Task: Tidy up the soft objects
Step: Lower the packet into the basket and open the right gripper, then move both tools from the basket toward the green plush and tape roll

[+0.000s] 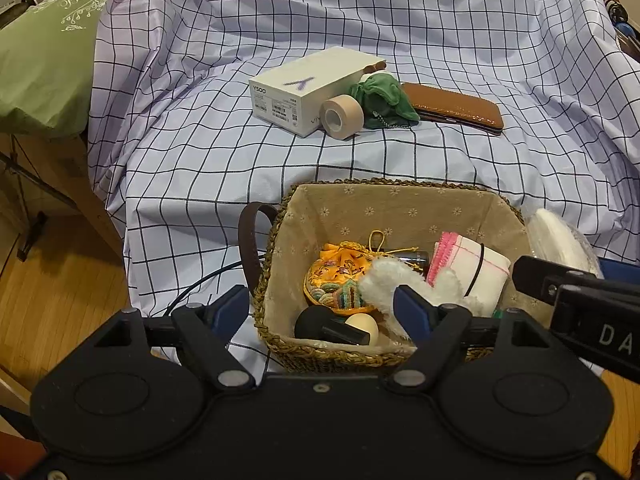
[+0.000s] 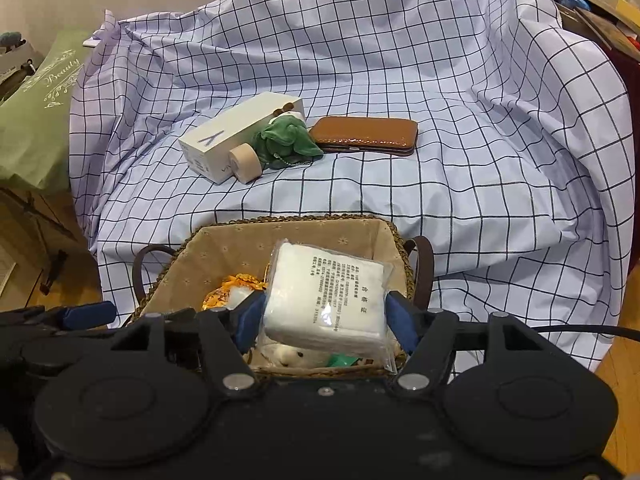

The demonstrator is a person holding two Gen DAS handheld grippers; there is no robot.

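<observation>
Left to right: the left gripper (image 1: 322, 308) is held over the basket (image 1: 276, 220) with fingers spread and empty, a white plush (image 1: 394, 280) lying just beneath. The right gripper (image 2: 325, 314) is poised above the basket, a sealed cotton pack (image 2: 326, 294) between its fingers; whether it is pinched cannot be told. The pack is best released low, clear of the rim.
</observation>
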